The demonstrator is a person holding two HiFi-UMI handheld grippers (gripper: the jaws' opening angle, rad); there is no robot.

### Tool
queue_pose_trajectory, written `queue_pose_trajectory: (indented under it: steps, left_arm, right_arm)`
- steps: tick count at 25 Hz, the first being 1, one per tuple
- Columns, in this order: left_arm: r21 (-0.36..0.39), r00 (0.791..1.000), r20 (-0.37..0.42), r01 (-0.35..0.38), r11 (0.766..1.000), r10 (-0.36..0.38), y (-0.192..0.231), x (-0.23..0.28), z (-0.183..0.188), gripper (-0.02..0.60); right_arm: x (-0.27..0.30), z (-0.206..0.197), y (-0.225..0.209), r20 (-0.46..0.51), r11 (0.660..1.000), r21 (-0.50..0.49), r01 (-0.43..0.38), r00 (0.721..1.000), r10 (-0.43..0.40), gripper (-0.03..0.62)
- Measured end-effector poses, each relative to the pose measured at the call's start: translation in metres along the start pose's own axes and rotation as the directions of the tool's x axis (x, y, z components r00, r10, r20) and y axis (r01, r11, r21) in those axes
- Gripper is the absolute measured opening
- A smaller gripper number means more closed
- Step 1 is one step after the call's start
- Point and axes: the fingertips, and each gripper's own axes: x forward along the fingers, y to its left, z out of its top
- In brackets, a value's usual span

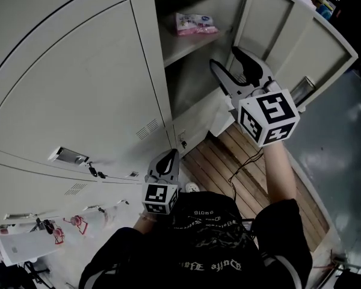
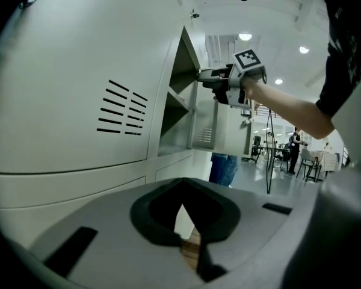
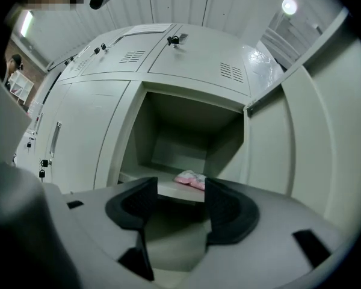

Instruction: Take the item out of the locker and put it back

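Pink packet lies on the locker shelf, door swung right; right claw apart, empty; left claw closed.

My right gripper is light grey plastic, its two long jaws lined with black pads. A white cube printed with black square markers sits at its near end, and a thin black cable hangs from it. The grey body carries small dark slots. My left gripper has the same grey shell and black lining, with its own marker cube. I wear a black short-sleeved T-shirt with pale lettering across it, the right sleeve loose and wide.
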Motion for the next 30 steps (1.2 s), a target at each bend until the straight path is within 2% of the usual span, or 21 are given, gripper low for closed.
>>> queue_pose_trajectory:
  steps: [5, 10, 14, 19, 30]
  left_arm:
    - [0.009, 1.0, 0.004, 0.024, 1.0, -0.024, -0.006, 0.001, 0.001, 0.006]
    - [0.014, 0.999, 0.01, 0.038, 0.999, -0.038, -0.009, 0.001, 0.003, 0.006]
    - [0.012, 0.999, 0.019, 0.043, 0.999, -0.043, -0.01, 0.0, 0.005, 0.006]
    - [0.014, 0.999, 0.028, 0.041, 0.999, -0.042, -0.012, -0.002, 0.006, 0.006]
    - [0.02, 0.998, 0.033, 0.054, 0.998, -0.054, -0.019, -0.011, 0.005, 0.006]
  right_arm:
    - [-0.02, -0.011, 0.0, 0.02, 0.999, 0.032, 0.035, 0.999, -0.035, 0.25]
    - [-0.036, -0.026, 0.01, -0.001, 0.998, 0.009, 0.063, 0.998, -0.063, 0.25]
    - [-0.046, -0.041, 0.022, -0.006, 0.997, 0.034, 0.067, 0.998, -0.067, 0.25]
    - [-0.061, -0.064, 0.028, -0.036, 0.992, 0.045, 0.119, 0.992, -0.117, 0.25]
    - [-0.087, -0.113, 0.053, -0.073, 0.98, 0.128, 0.153, 0.987, -0.145, 0.25]
